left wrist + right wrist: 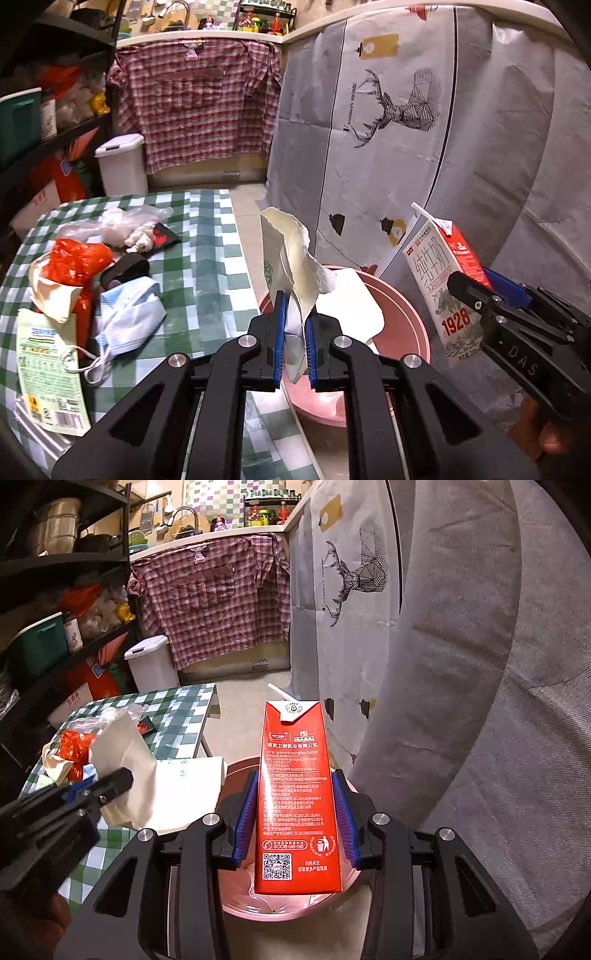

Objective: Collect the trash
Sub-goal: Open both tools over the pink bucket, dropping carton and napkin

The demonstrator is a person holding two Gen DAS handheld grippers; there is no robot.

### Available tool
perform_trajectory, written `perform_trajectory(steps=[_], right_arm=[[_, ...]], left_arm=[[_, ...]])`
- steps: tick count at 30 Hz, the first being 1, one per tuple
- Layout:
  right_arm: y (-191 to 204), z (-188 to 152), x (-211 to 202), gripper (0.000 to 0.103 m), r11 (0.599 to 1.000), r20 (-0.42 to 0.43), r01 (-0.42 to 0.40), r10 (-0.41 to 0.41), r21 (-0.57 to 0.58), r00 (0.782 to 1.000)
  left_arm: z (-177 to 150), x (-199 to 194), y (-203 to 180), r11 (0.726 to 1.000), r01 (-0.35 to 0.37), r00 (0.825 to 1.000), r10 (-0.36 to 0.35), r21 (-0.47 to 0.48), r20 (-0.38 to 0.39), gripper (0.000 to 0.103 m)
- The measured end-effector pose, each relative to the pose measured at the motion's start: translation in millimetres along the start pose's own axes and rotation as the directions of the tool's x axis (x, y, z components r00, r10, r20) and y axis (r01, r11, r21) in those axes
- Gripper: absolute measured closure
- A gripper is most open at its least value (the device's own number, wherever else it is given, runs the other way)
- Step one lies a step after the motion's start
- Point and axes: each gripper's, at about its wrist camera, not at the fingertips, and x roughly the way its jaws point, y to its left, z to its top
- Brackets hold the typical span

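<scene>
Right gripper [297, 812] clamps red milk carton [297, 805], front marked "1928"; left gripper [294, 325] pinches crumpled white wrapper [291, 254], both above pink basin [402, 314]

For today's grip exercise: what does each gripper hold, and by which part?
Left gripper: crumpled paper wrapper, pinched at its lower end. Right gripper: milk carton, by its two sides.

A: Where is the basin [406, 314]?
B: Right of the tabletop [207, 266], below the milk carton [297, 797] and paper [291, 258].
A: And the litter?
B: The face mask [129, 314] and bags [77, 262] lie on the tabletop's left part.
</scene>
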Motion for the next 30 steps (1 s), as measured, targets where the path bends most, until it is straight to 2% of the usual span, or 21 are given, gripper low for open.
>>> perform_trajectory(steps=[14,15,16,17,18,23,30], right_arm=[[1.2,-0.4,13.4,0.062,1.000,-0.021,0.003,-0.003,0.005,1.000],[2.3,0.0,13.9,0.058,1.000,-0.024,0.004,-0.004,0.004,1.000],[3.1,0.0,15.0,0.052,1.000,-0.030,0.010,-0.010,-0.001,0.999],[3.3,-0.3,15.5,0.043,1.000,-0.030,0.026,-0.026,-0.004,0.999],[2.7,-0.7,16.0,0.042,0.999,-0.030,0.032,-0.032,-0.004,0.999],[-0.4,-1.2,16.0,0.041,0.999,-0.034,0.030,-0.029,0.011,0.999],[7.4,1.2,4.2,0.041,1.000,0.009,0.018,-0.018,0.003,1.000]], left_arm=[[-4.6,26.6,-7.7,0.999,0.033,0.998,-0.033,0.014,-0.048,0.093],[-4.2,28.8,-8.5,0.999,0.034,0.998,-0.033,0.015,-0.055,0.090],[-4.1,32.5,-8.8,0.999,0.037,0.997,-0.035,0.019,-0.071,0.077],[-5.1,35.1,-8.1,0.999,0.031,0.996,-0.029,0.020,-0.086,0.069],[-6.3,33.2,-5.4,1.000,0.026,0.997,-0.025,0.012,-0.079,0.062],[-7.4,22.0,5.3,1.000,0.021,0.998,-0.022,-0.006,-0.061,0.062],[-5.4,-4.0,16.3,1.000,0.000,1.000,0.000,0.000,-0.008,0.062]])
